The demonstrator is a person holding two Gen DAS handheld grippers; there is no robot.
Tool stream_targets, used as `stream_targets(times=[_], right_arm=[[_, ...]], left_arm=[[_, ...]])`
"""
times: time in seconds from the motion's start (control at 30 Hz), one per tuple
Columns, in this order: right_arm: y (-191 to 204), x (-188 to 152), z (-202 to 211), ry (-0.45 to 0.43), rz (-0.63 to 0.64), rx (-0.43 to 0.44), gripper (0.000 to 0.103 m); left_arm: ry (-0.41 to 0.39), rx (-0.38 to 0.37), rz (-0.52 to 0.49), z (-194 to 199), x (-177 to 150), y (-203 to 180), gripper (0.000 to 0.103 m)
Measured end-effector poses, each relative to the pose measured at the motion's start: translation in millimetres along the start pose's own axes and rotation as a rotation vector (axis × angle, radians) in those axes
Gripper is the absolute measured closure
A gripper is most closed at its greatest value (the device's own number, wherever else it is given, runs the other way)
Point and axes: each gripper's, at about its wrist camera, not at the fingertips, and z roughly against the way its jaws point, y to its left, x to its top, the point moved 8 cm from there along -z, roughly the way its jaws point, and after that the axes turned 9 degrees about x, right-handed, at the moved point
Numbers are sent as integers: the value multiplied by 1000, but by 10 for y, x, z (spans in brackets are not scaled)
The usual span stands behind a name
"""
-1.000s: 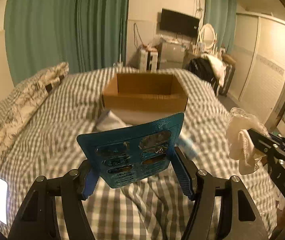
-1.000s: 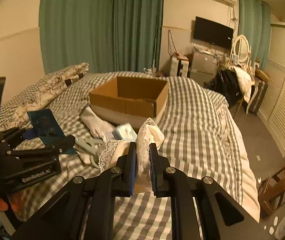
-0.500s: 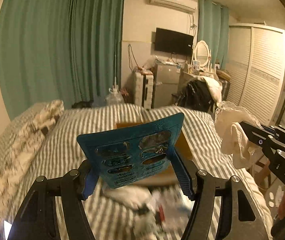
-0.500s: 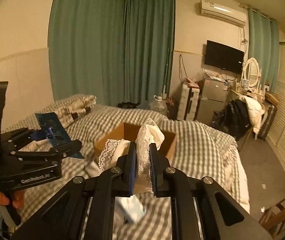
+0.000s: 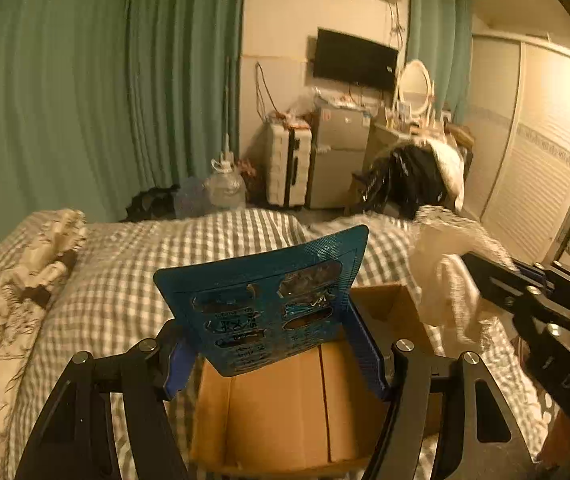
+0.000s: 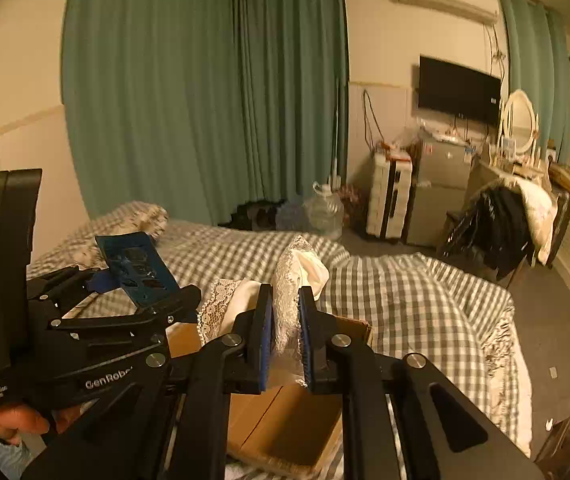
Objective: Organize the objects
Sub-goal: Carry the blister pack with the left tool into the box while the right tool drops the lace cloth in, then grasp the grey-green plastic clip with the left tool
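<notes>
- Both grippers are held above an open cardboard box that rests on a bed covered in a grey-and-white checked quilt.
- A blue blister pack, its pockets already torn open, is clamped upright between the blue pads of the left gripper; in the left wrist view it is seen at the centre, over the near part of the box.
- A white lace-trimmed cloth is pinched by the right gripper, whose jaws are pressed nearly together on it; the fabric stands up between the pads and spills toward 10 o'clock.
- In the right wrist view the left gripper is seen at 9 o'clock, gripped from below by a hand.
- In the left wrist view the right gripper and its cloth are seen at 3 o'clock, blurred.
- A patterned pillow lies on the bed at 9 o'clock of the left wrist view.
- Green curtains, a wall television and an oval mirror are seen beyond the bed.
</notes>
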Motion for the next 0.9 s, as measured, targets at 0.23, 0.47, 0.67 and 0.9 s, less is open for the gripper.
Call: stream_targets(times=[0.23, 0.47, 0.67, 0.9], right_arm=[[-252, -368, -613, 85, -33, 0, 91], [-367, -383, -361, 40, -46, -27, 40], [-287, -147, 254, -17, 5, -63, 31], [23, -58, 1067, -63, 71, -100, 23]], left_arm=[[114, 1, -64, -590, -386, -82, 32], [158, 20, -6, -434, -452, 55, 11], [93, 51, 5, 188, -344, 186, 7], [13, 82, -3, 950, -339, 231, 1]])
